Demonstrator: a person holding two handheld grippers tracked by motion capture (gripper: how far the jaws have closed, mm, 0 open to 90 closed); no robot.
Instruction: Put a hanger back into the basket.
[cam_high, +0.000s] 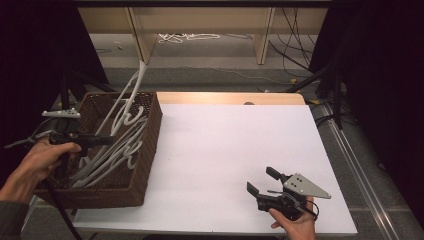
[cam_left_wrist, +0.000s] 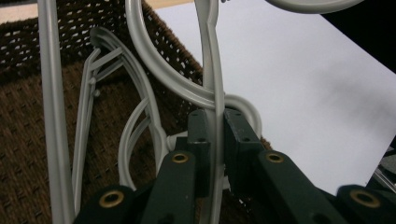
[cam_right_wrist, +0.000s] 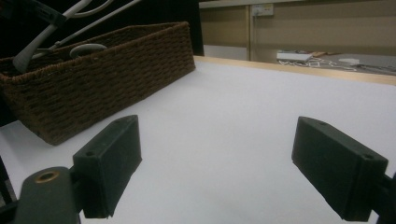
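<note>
— Item one, left side?

— Left claw (cam_high: 102, 139), held over the brown wicker basket (cam_high: 145, 165) at the worktop's left edge. Jaws pressed together on the thin bar of a white plastic hanger (cam_left_wrist: 212, 93); the left gripper view shows the bar running up between the pads, crossing a curved hook of another hanger.

— Basket contents?

— A tangle of white hangers (cam_high: 117, 145), several leaning up and out over the far rim. The pinched hanger stands among them, inside the basket.

— Item two?

— Right claw (cam_high: 262, 181), near the front right of the white worktop (cam_high: 225, 140), well apart from the basket. Jaws spread wide, nothing between them; its own view looks across bare white surface toward the basket (cam_right_wrist: 93, 74).
</note>
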